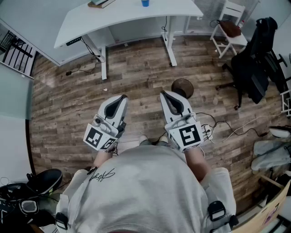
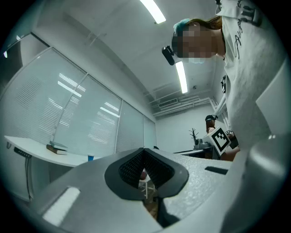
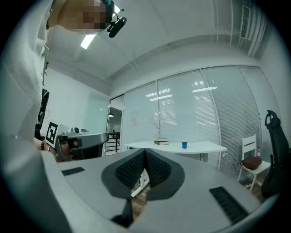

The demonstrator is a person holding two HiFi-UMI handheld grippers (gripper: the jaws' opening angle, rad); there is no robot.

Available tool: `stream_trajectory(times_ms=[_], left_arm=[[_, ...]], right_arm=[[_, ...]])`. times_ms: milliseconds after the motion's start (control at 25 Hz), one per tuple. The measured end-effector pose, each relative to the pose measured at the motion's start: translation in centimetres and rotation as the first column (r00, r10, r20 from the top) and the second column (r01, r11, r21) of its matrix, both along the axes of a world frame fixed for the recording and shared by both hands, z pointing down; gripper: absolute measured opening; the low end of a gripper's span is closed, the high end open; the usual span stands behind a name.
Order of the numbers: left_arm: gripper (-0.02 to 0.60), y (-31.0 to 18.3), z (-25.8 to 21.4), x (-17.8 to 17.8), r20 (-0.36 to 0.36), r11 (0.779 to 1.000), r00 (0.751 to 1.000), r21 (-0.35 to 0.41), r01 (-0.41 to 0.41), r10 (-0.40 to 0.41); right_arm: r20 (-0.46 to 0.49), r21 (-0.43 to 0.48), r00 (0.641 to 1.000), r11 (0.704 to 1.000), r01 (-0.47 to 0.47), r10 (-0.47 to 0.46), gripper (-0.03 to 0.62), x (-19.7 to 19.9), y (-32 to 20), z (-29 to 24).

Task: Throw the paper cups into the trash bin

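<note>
Blue cup stands upright on the white desk, toward the desk's far edge and right of a book on the same top; only this one cup shows, and the head view's top border cuts it off; its long axis is vertical, so a grip from the side across its wall looks the fitting one. From the grippers it lies straight ahead and well apart, across a stretch of wooden floor and beyond the desk's near edge; in the head view it sits about midway between the two, so neither hand is plainly nearer. The left gripper tilts a little upward and is toed in, so the cup shows left of its jaws in its own view; the jaws are pressed together at the tips with nothing between them. The right gripper is held level and also toed in, the cup showing right of its jaws; those jaws too are closed and hold nothing. Just ahead of the right gripper, on the floor near the desk's right end, is a round brown thing; it may be the trash bin, but I cannot tell from above. By my reading the task has not begun; the person must step to the desk's near edge, spread one pair of jaws and reach over for the cup; the right hand would be the handier if the brown thing is the bin.
</note>
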State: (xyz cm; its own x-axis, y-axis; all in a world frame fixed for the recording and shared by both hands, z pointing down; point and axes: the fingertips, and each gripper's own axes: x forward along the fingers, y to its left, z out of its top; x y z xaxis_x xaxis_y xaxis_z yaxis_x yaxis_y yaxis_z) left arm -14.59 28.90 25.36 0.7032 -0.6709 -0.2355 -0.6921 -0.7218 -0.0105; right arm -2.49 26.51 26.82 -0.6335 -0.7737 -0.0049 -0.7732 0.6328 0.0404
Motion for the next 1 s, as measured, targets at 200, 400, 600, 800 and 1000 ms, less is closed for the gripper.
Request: stream_trajectory(times_ms=[200,400,600,800,1000], left_arm=[[0.005,-0.4,-0.2,-0.6,0.001,1.0,1.0,0.008,0.001,-0.001],[0.005,-0.4,-0.1,-1.0,0.002,1.0,1.0,0.007,0.002,-0.002],[0.003,-0.1,0.0,-1.3,-0.001,1.0,1.0,0.003,-0.001,0.001],[0.005,-0.2,0.2,-1.7,-0.004,1.0,1.0,-0.009,-0.012,0.012],[0.003,-0.2,0.2,-2.6,-0.005,1.0,1.0,-0.007,-0.02,0.02]], right_arm=[[0.013,0.018,1.0,1.0,0.005,-0.005,0.011,-0.7,-0.5,-0.5],[0.013,-0.009,1.0,1.0,0.011,-0.011,0.011,-1.3,-0.5,0.0],[0.002,-0.009,1.0,1.0,0.007,-0.007,0.011,-1.5,-0.3,0.0],[0.043,-0.002,0.999,1.0,-0.01,0.01,0.011,-1.7,-0.4,-0.1],[0.057,0.01,0.998,1.0,-0.018,0.017,0.011,-2.4,-0.4,-0.5]])
